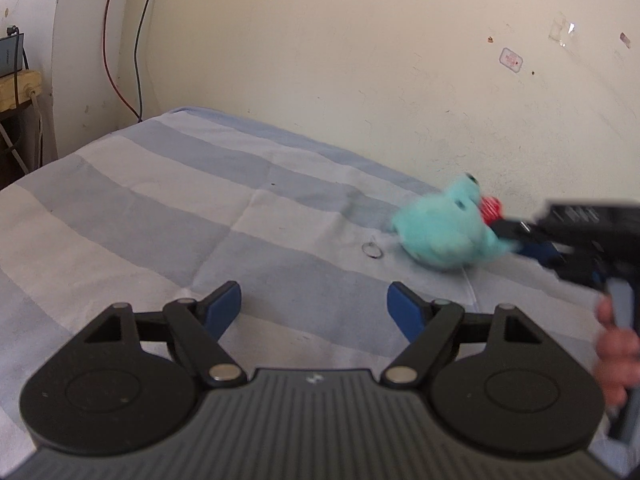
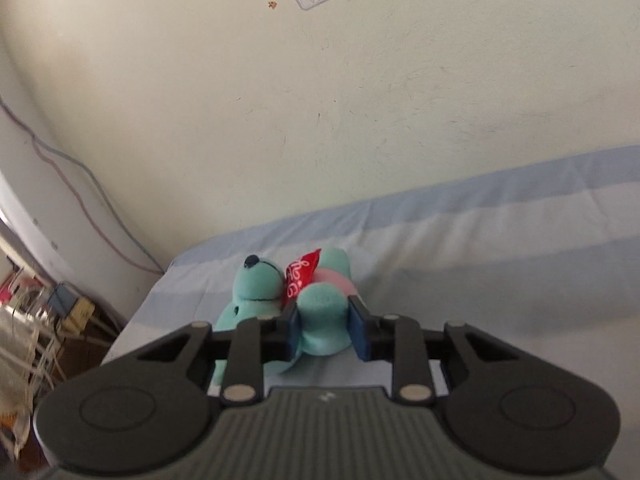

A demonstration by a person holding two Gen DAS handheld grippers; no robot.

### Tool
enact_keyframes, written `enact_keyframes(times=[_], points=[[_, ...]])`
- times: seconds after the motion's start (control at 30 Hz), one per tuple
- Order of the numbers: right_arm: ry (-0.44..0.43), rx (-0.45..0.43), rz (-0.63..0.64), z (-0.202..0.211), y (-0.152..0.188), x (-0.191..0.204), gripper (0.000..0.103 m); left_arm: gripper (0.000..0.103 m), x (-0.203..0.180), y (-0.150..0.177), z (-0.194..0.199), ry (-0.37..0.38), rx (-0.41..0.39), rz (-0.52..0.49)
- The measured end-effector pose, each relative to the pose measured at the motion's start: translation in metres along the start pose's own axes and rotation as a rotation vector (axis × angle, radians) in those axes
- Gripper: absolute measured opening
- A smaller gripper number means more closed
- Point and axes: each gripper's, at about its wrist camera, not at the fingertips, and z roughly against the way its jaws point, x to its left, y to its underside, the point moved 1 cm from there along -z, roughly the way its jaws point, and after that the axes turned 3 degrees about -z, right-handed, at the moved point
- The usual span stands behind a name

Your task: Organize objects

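Observation:
A teal plush toy (image 2: 320,320) with a red tag (image 2: 300,276) is gripped by my right gripper (image 2: 325,332), whose blue pads press on one of its limbs. In the left wrist view the same plush toy (image 1: 440,232) is at the right over the striped bed sheet (image 1: 160,208), with the right gripper (image 1: 520,240) coming in from the right. A small metal ring (image 1: 372,250) lies on the sheet just left of the toy. My left gripper (image 1: 314,308) is open and empty above the sheet, nearer than the ring.
The bed stands against a cream wall (image 1: 360,60). Red and dark cables (image 1: 120,60) hang at the far left corner. A wooden shelf with a device (image 1: 16,76) is left of the bed. Cluttered boxes and wires (image 2: 48,320) sit beyond the bed's left edge.

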Motion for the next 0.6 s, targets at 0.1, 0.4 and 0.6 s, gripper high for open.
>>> enact_keyframes(times=[0.1, 0.4, 0.6], points=[[-0.015, 0.005, 0.0, 0.03, 0.015, -0.013, 0.024, 0.082, 0.0, 0.0, -0.001, 0.013, -0.002, -0.003], [-0.005, -0.054, -0.011, 0.161, 0.078, -0.079, 0.025, 0.082, -0.027, 0.007, 0.007, -0.05, -0.053, -0.163], [0.072, -0.175, -0.008, 0.245, 0.118, -0.119, 0.025, 0.082, -0.034, 0.01, 0.009, -0.098, -0.062, -0.229]])
